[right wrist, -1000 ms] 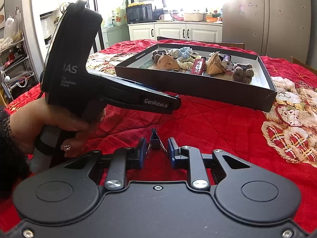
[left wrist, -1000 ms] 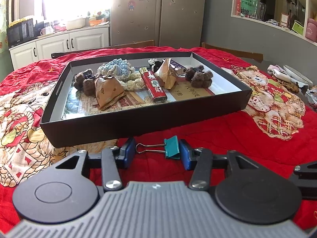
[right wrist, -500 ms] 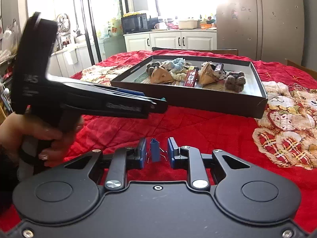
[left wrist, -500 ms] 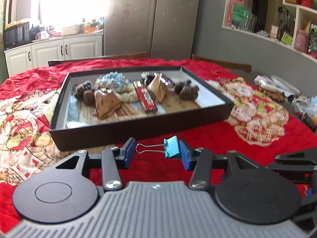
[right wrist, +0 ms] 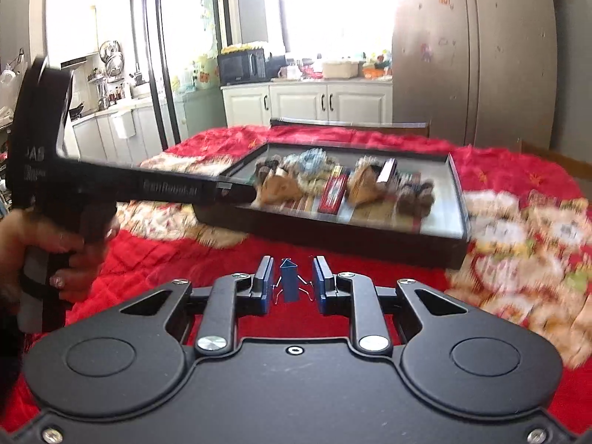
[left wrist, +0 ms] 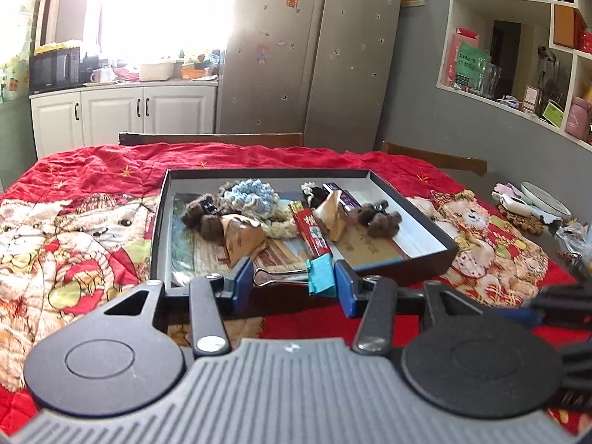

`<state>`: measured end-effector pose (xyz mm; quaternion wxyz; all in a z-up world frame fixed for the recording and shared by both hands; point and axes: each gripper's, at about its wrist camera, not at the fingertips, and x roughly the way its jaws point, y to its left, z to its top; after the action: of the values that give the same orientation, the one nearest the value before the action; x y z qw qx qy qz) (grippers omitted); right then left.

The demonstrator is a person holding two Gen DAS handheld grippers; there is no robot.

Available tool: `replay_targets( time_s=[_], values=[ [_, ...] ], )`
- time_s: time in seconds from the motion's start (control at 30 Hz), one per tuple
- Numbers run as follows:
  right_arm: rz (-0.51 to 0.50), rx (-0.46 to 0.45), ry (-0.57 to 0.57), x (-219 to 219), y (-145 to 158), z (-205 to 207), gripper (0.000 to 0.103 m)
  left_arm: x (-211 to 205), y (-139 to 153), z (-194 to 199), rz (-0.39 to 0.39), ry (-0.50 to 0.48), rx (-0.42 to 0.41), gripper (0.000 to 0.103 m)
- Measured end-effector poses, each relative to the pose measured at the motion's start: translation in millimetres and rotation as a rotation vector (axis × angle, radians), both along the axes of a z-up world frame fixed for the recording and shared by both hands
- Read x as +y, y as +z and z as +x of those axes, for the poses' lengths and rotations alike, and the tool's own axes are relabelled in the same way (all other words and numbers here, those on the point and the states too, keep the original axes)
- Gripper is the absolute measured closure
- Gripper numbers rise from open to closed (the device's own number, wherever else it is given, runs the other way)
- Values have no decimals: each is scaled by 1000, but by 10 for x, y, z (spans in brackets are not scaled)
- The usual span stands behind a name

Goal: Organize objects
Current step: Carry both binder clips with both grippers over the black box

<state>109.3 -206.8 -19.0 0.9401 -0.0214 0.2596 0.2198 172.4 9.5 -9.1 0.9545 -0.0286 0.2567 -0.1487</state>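
Left hand-held gripper point(left wrist: 294, 284): clamped on teal binder clip point(left wrist: 321, 273), just before black tray point(left wrist: 414, 275); right hand-held gripper point(right wrist: 293, 284): narrow, clamped on blue binder clip point(right wrist: 289, 282), nearer than tray

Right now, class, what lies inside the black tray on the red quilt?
The black tray holds a blue crocheted piece, brown pompoms, folded paper packets and a red packet. Flat papers beneath are mostly covered.

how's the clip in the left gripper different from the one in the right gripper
The teal clip in the left gripper lies sideways, gripped end to end, wire handles pointing left. The blue clip in the right gripper stands upright, pinched by its wire handles, and looks smaller. Both are binder clips.
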Motion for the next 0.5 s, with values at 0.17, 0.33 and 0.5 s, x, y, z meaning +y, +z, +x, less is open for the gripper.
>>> replay_targets(
  time_s=[0.17,0.33,0.5],
  values=[
    [-6,-45,-28,-6,218,242,82,-15,11,181,-6,4,16,52],
    [38,-24,-61,-64,306,608,81,-86,7,374,-6,8,22,52],
    [57,20,-103,-130,198,992,81,-189,-51,546,9,12,26,52]
  ],
)
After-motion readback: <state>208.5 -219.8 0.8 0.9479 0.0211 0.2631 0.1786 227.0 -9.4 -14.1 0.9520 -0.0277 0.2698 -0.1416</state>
